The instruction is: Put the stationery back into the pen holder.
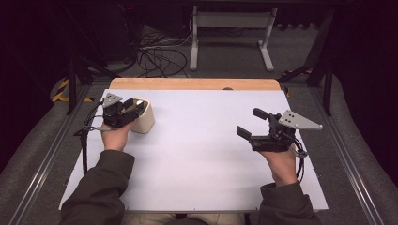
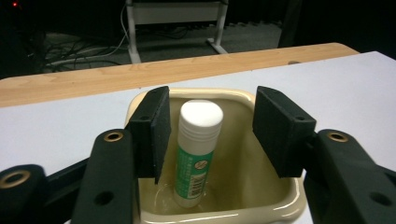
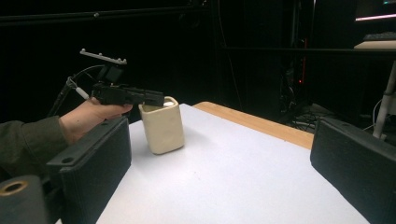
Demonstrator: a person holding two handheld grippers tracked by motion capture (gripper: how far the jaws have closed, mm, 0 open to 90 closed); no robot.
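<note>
Your left gripper (image 1: 133,108) hovered over the mouth of the cream cup (image 1: 144,123), which stood upright at about ten o'clock on the white table (image 1: 202,154), near its far left corner. In the left gripper view the jaws were spread apart, one pad on each side of the glue stick (image 2: 196,151), and neither pad touched it; the left pad was just beside its white cap, the right pad farther off. The glue stick stood inside the cup, leaning slightly, its base on the cup's bottom and its cap level with the rim. The green label with a barcode faced you. Nothing else lay in the cup.

Your right gripper (image 1: 248,124) was released too, jaws wide and holding nothing, at about three o'clock on the table and well apart from the cup. In the right gripper view, the cup (image 3: 162,124) sat beyond its two pads with your left hand (image 3: 91,116) beside it.
</note>
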